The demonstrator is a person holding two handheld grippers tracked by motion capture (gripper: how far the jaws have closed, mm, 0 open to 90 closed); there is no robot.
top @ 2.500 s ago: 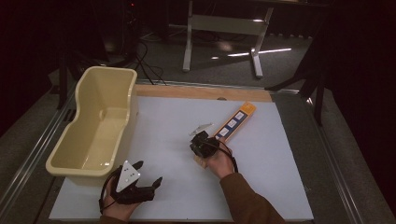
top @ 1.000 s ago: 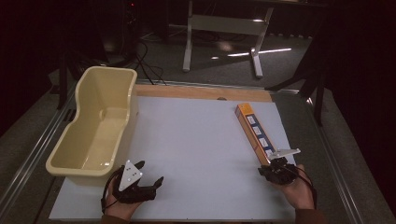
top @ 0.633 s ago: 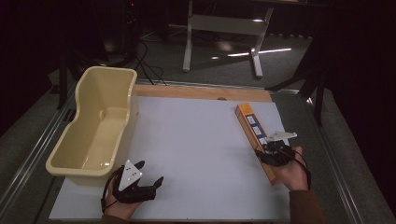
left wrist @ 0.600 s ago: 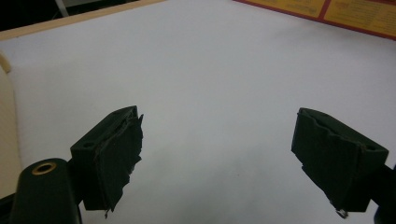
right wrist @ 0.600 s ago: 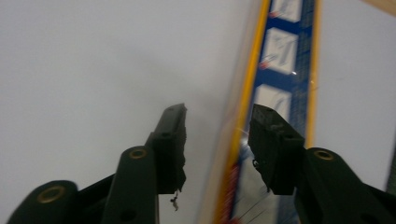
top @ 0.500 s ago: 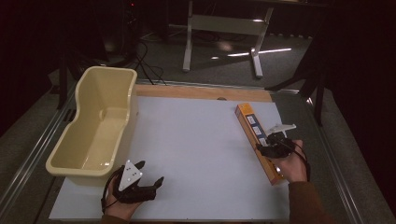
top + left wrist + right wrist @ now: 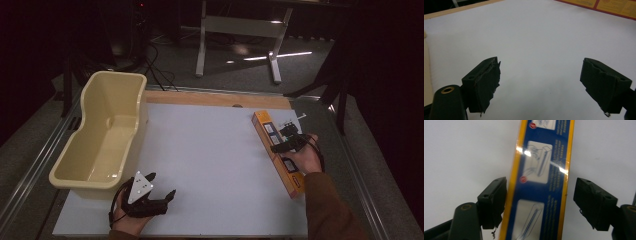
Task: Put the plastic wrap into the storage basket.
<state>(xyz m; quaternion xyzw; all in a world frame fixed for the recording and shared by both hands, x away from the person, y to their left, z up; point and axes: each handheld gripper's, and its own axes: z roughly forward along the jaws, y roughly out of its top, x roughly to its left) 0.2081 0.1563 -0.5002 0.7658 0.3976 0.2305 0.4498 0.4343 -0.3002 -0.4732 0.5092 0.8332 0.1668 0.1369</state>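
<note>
One long yellow-and-blue box [image 7: 278,152] lies flat near the right edge of the white table [image 7: 210,150], its long axis running from about 11 o'clock at the far end to 5 o'clock at the near end in the high view. The right tool [image 7: 286,141] sits directly over the middle of this box, the hand behind it at the 5 o'clock side. In the right gripper view the box [image 7: 541,177] passes straight up between the jaws, lengthwise from 6 to 12 o'clock; the jaws have just been opening and now stand spread, with a sliver of table visible between the right-hand pad and the box edge, so the pads bracket the box across its narrow width without squeezing it. The left pad sits right at the yellow border, and whether it brushes it I cannot tell.

The left tool [image 7: 152,192] rests at the near left of the table, jaws spread wide over bare surface, well apart from the box, which lies toward its 2 o'clock. The right hand is plainly the nearer one.

Count: one box, one cream plastic tub [image 7: 102,132] at the left edge, two tools.
</note>
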